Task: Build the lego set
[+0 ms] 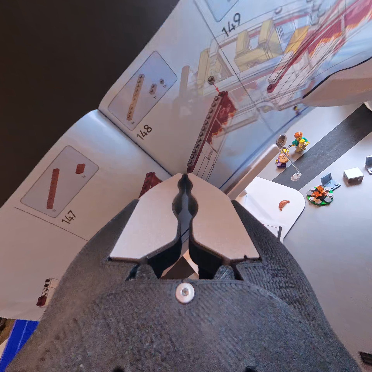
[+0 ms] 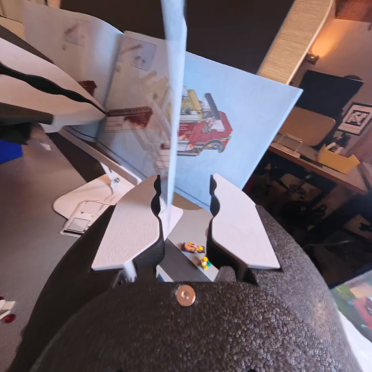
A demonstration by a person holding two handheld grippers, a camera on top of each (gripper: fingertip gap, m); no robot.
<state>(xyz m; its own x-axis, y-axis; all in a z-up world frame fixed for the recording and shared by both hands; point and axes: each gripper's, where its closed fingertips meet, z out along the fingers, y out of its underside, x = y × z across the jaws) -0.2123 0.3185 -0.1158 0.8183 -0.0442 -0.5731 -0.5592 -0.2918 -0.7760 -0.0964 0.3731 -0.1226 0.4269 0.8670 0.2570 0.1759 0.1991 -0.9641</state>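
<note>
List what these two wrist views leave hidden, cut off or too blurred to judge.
- Left view: left gripper hides the booklet's lower page.
- Right view: the loose page between the open right gripper is blurred; contact unclear.
- Right view: minifigures partly hidden by fingers.

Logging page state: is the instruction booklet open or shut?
Open: the booklet shows two facing pages; one loose page stands edge-on between the spread right tongs.

Pale blue booklet (image 1: pixel 181 60) with red truck drawings, white-faced black tongs (image 1: pixel 184 177), orange croissant (image 1: pixel 283 204)
</note>
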